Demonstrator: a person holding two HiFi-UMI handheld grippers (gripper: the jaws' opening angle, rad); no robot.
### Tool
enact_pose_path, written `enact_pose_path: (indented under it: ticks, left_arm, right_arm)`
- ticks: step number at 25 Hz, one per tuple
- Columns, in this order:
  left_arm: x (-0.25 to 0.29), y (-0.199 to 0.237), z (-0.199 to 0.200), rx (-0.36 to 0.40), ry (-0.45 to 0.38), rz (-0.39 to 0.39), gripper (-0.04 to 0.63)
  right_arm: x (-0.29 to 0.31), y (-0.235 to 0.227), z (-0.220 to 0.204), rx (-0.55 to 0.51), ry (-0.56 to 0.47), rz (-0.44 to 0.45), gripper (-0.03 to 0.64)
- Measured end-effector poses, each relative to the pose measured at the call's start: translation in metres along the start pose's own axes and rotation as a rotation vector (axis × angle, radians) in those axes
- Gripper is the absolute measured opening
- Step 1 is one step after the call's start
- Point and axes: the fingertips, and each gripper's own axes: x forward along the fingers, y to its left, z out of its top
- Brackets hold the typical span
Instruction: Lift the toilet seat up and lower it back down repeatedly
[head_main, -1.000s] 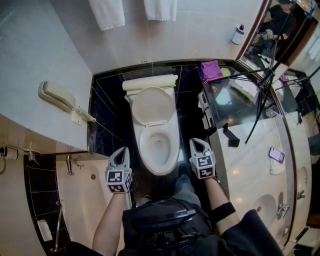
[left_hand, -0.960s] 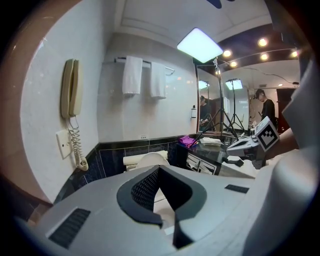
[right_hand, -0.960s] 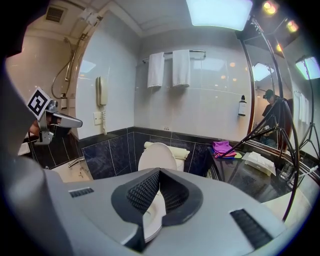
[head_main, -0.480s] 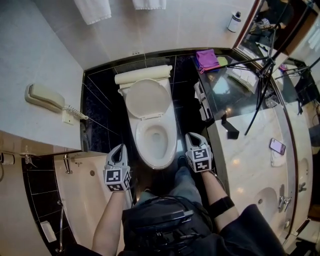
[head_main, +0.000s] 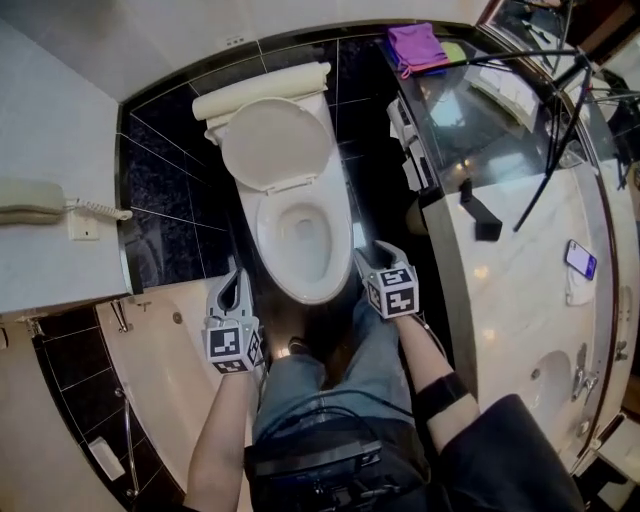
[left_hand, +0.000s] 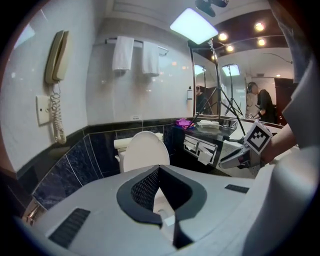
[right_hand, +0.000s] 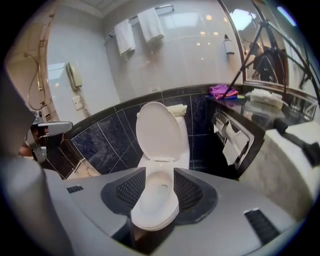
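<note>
- The toilet (head_main: 262, 262) stands at the middle of the floor, just beyond the person's knees, with its tank against the far wall.
- A white oval flap, the lid (head_main: 275, 145), stands upright and leans back on the tank.
- The toilet seat (head_main: 335, 262) appears to lie flat on the bowl as a broad white ring. I cannot be sure this ring is the seat and not the bare rim.
- The left gripper (head_main: 236, 280) hangs near the bowl's left front and touches nothing. Its jaws are together at the tips, with nothing between them.
- The right gripper (head_main: 372, 255) hangs near the bowl's right front, also clear of it. Its jaws have just been opening and now stand apart. The bowl shows through the gap but lies well beyond the pads.
- Judged from this, no lift is under way and neither gripper has hold of the seat.
- What is left is to reach the seat's front edge, raise it, lower it and repeat.
</note>
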Motion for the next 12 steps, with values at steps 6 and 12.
enact_pose_path:
  ticks: [6, 12]
  left_arm:
    - [0.047, -0.013, -0.068, 0.006, 0.040, -0.012, -0.005]
    - [0.094, -0.017, -0.134, -0.015, 0.065, -0.016, -0.005]
  right_arm:
    - [0.077, -0.017, -0.077, 0.076, 0.094, 0.017, 0.234]
    - [0.145, -0.046, -0.156, 0.176, 0.157, 0.019, 0.250]
